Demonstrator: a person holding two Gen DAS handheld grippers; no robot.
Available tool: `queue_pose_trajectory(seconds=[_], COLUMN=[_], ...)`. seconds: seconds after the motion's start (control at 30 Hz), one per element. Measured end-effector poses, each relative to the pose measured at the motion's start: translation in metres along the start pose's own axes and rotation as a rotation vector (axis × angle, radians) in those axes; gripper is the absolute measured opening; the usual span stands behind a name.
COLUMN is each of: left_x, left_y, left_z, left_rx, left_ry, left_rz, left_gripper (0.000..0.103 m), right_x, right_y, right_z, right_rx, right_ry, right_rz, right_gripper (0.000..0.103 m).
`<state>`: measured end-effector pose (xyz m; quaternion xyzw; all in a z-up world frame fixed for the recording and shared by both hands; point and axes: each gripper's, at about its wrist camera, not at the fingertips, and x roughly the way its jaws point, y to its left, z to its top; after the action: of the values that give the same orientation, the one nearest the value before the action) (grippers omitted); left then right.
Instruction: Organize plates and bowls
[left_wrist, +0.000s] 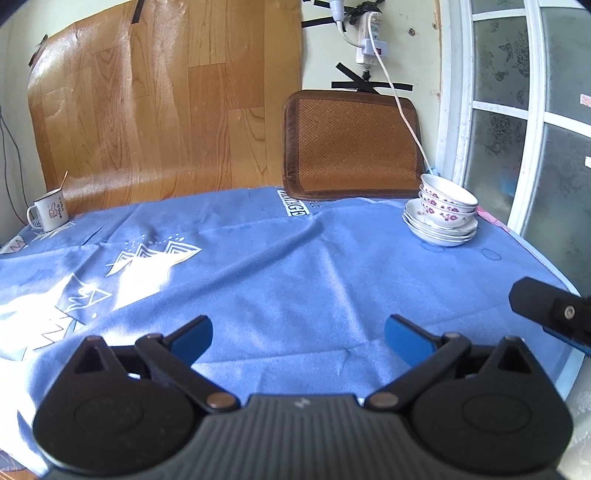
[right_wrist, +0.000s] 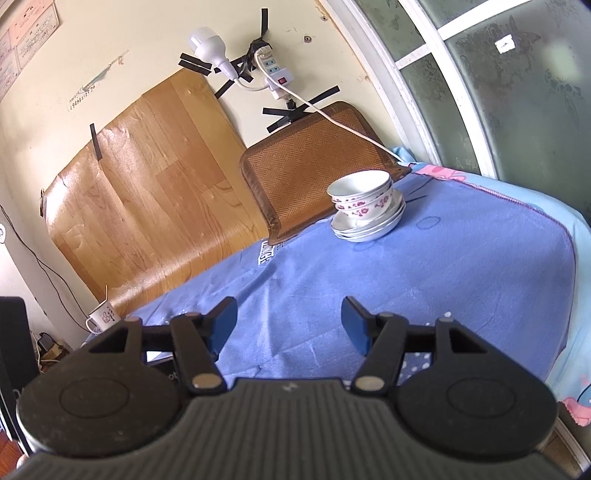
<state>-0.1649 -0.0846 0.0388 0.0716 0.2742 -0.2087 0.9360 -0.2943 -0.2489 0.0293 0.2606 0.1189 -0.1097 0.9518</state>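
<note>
Two floral bowls (left_wrist: 447, 201) are sitting nested on a stack of white plates (left_wrist: 441, 232) near the table's far right corner, on the blue cloth (left_wrist: 295, 266). You are holding your left gripper (left_wrist: 298, 338) and right gripper (right_wrist: 289, 325) open and empty. The cloth label's writing is staying unreadable.

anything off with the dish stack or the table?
The bowls sit tilted and off-centre on the plates near the table's far corner, so the stack looks lopsided. The blue cloth is wrinkled. No spills or breakage visible.
</note>
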Motion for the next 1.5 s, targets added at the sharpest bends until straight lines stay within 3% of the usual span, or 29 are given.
queue_pose_trajectory(seconds=[0.17,0.3,0.6,0.9,1.17,1.5], left_x=[-0.003,-0.005,-0.007,-0.017,-0.029,-0.034], left_y=[0.003,0.005,0.007,-0.003,-0.008,-0.007], left_z=[-0.001,-0.002,0.000,0.003,0.014,0.019], left_rx=[-0.004,-0.004,-0.011,0.063,0.101,0.106], left_ry=[-0.015,-0.016,-0.019,-0.067,-0.095,-0.068], left_rz=[0.032,0.044,0.050,0.079,0.046,0.003], left_gripper=[0.103,0.103,0.103,0.103,0.103,0.103], right_x=[0.000,-0.001,-0.003,-0.008,-0.010,-0.017], right_y=[0.006,0.006,0.006,0.006,0.007,0.005], right_z=[-0.004,-0.005,-0.005,0.003,0.015,0.024], right_rx=[-0.022,-0.017,-0.022,-0.035,-0.082,-0.099], right_ry=[-0.017,-0.030,-0.052,-0.095,-0.092,-0.120], right_rz=[-0.019,-0.026,-0.040,-0.051,-0.056,-0.062], right_gripper=[0.065,0.073,0.075,0.075,0.080,0.083])
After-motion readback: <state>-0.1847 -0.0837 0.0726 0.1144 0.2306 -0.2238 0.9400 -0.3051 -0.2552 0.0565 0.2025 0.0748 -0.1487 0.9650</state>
